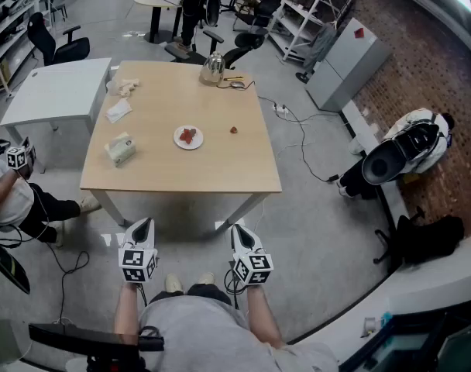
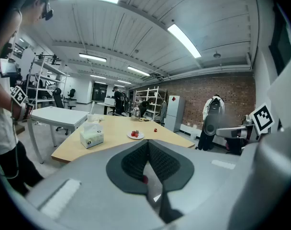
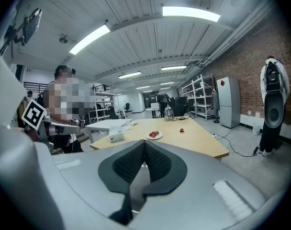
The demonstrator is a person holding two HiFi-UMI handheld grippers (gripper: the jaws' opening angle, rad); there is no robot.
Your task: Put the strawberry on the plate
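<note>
Apparently nothing is done yet: the left claw (image 1: 143,225) is closed and empty, the plate (image 1: 188,137) carries some red fruit, the strawberry (image 1: 234,129) lies on the tabletop (image 1: 158,169) to its right, and the right claw (image 1: 240,231) is closed and empty too.

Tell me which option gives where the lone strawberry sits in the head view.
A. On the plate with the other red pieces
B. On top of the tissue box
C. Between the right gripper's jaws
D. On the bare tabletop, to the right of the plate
D: the strawberry lies on the bare table, clearly apart from the plate and to its right.
</note>
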